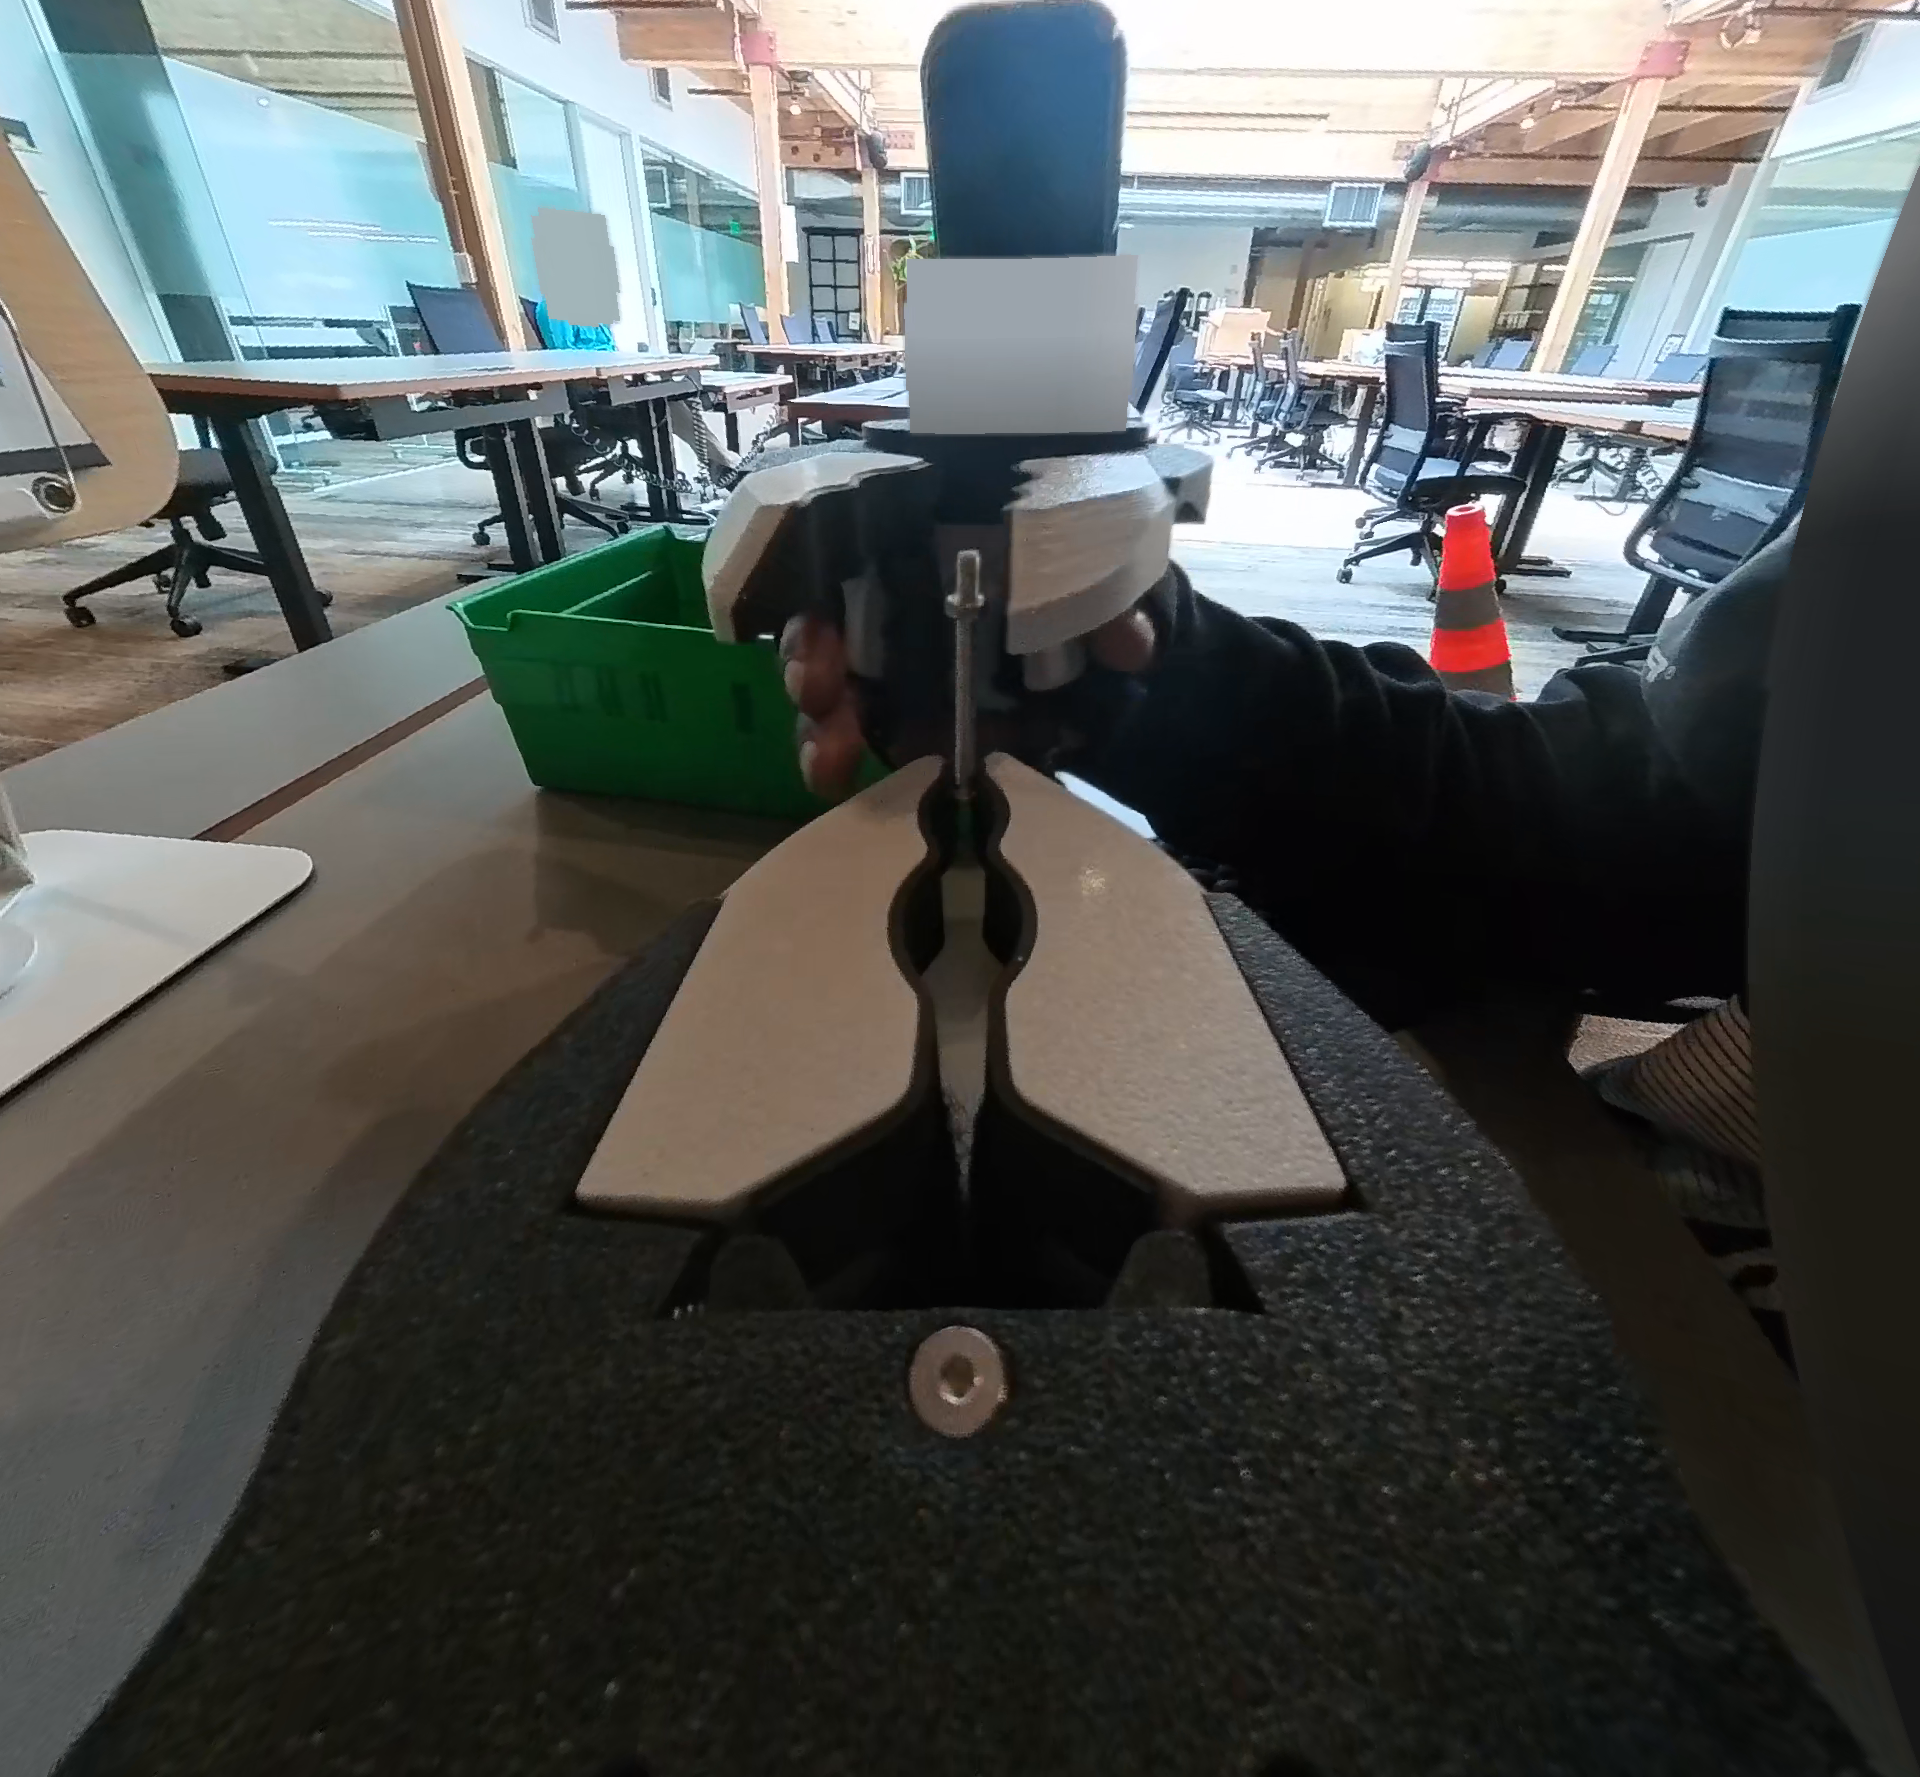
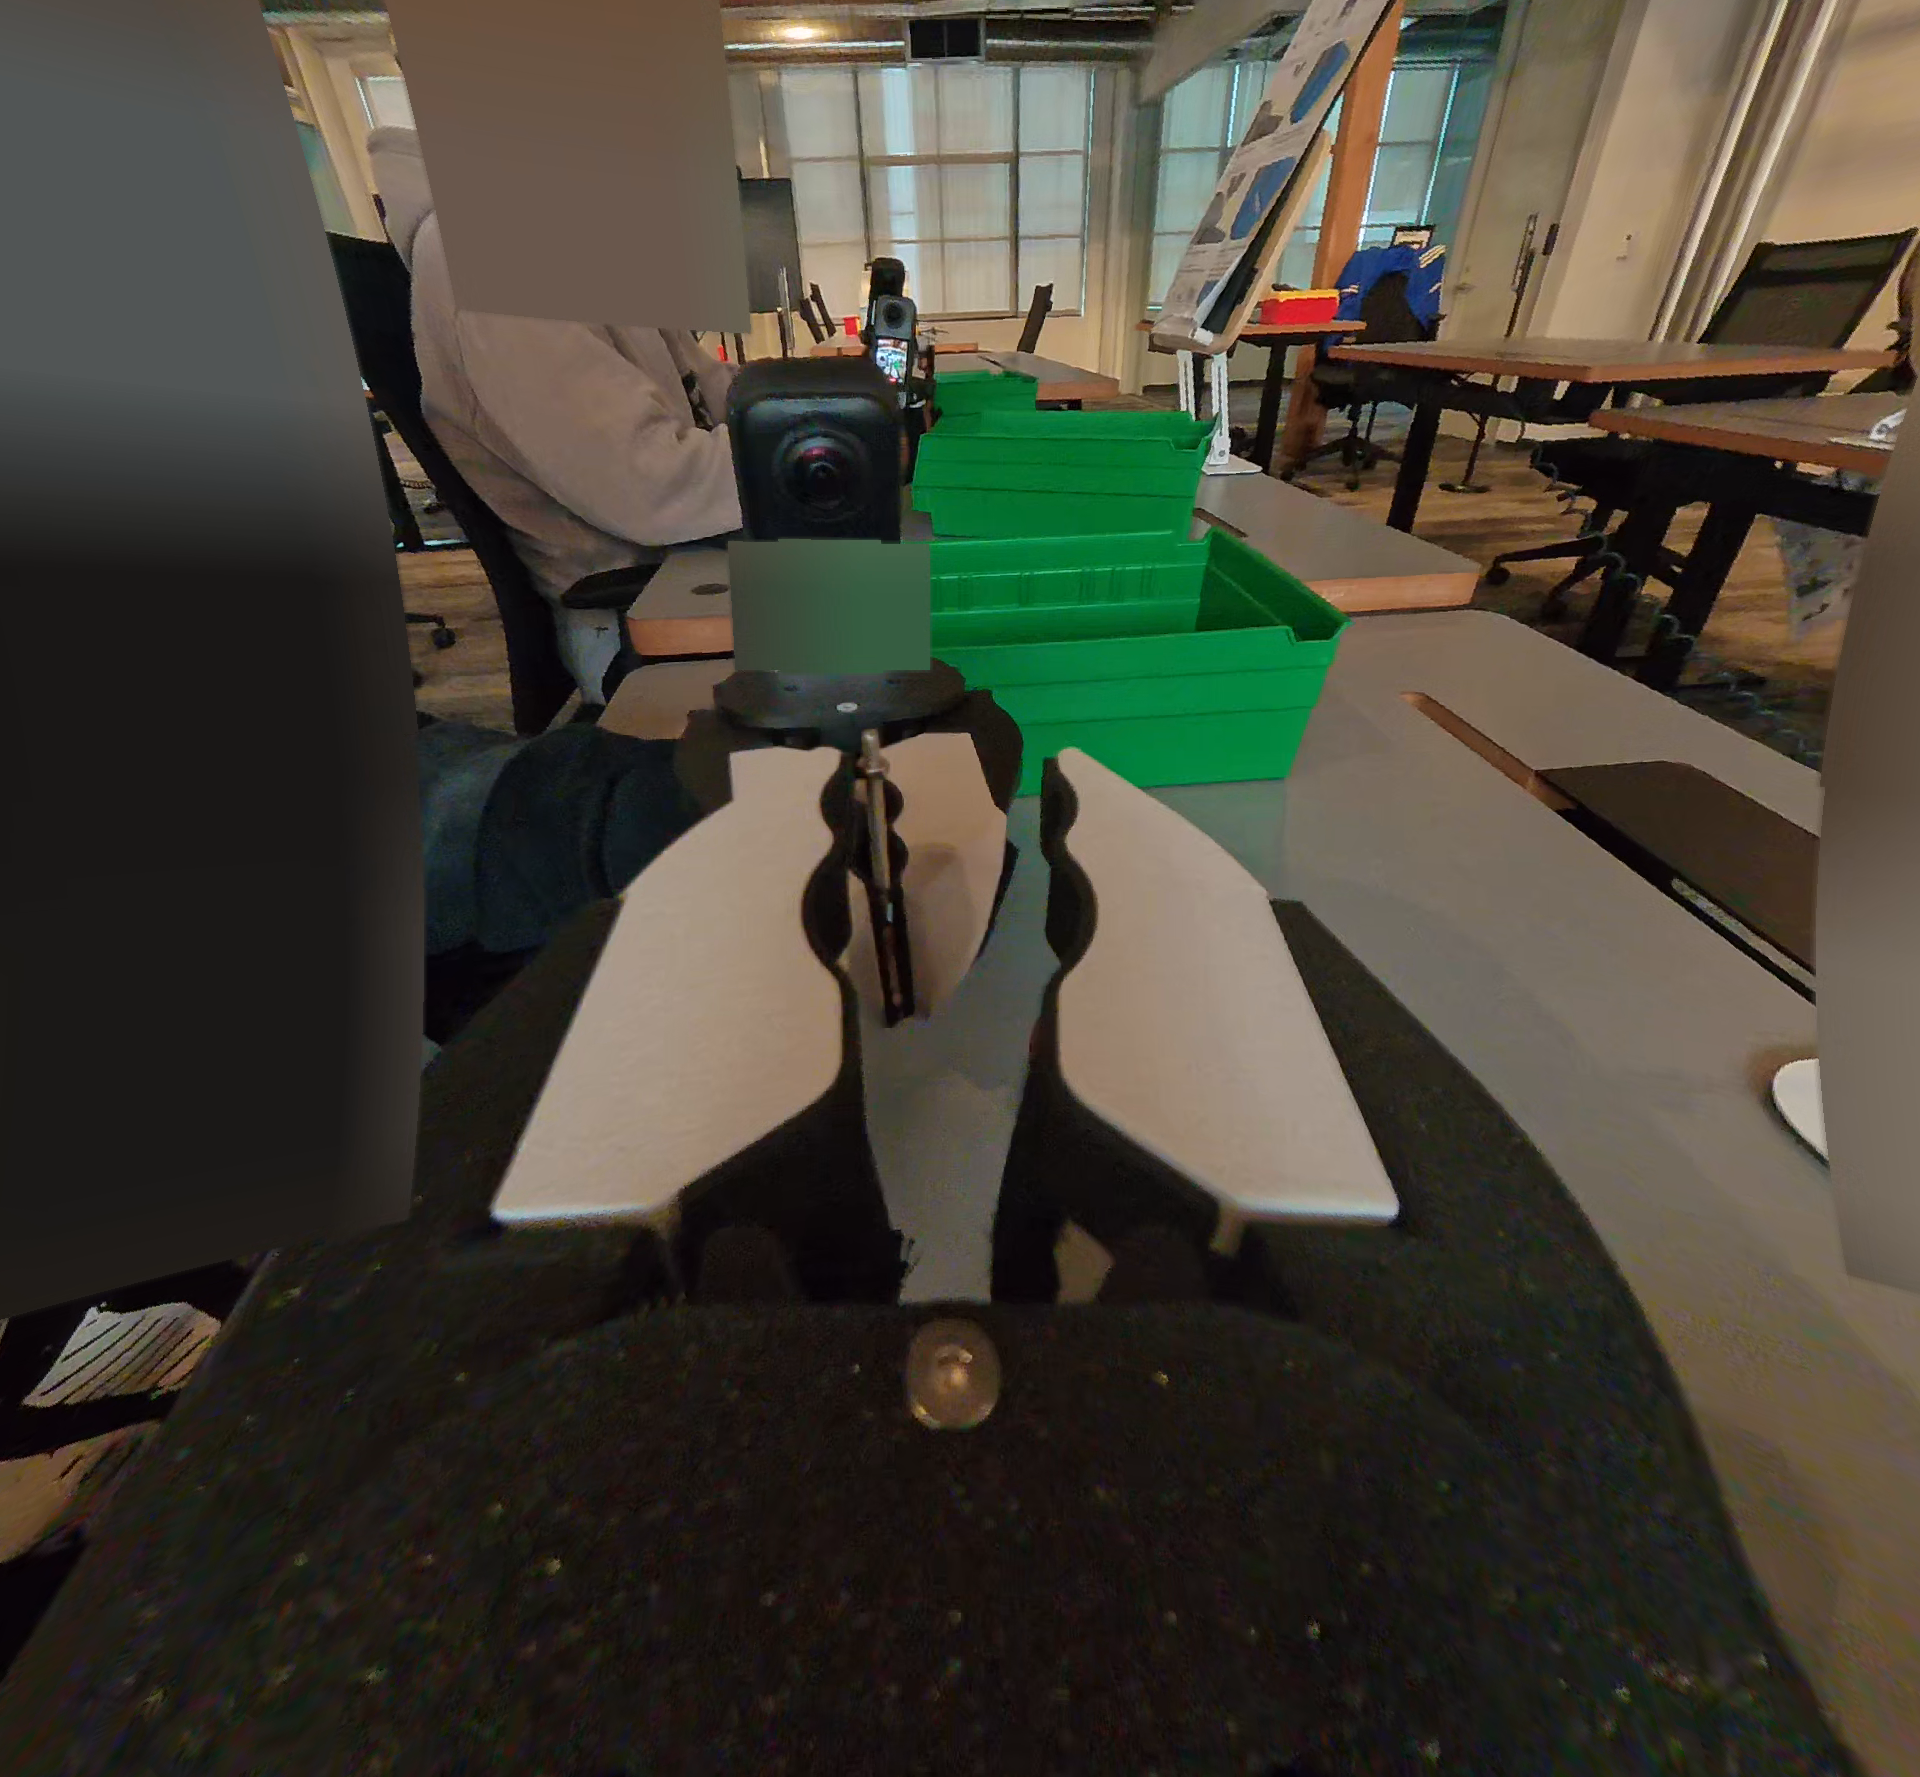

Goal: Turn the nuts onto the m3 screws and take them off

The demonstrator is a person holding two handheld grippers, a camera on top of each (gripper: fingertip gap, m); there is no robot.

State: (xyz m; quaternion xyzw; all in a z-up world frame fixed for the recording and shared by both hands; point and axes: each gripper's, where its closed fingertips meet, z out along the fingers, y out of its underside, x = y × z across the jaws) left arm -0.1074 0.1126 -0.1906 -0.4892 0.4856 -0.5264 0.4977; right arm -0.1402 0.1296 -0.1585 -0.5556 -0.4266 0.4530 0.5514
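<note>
Screw (image 1: 966,678) and nut (image 1: 967,599) are sitting between our two tools: we are pinching the screw's lower end in our left gripper (image 1: 966,777), fingers closed tight on it so the shaft is standing free above. We are holding our right gripper (image 2: 956,792) opposite with its fingers spread wide and gripping nothing, probably resetting for another turn beside the green bin (image 1: 582,657).

Two close, wide-angle wrist views face each other low over the tabletop (image 1: 312,844). Each looks along its own hand-held gripper toward the other. Both share the green bin (image 1: 613,678) and the upright screw (image 1: 966,667) between them.
</note>
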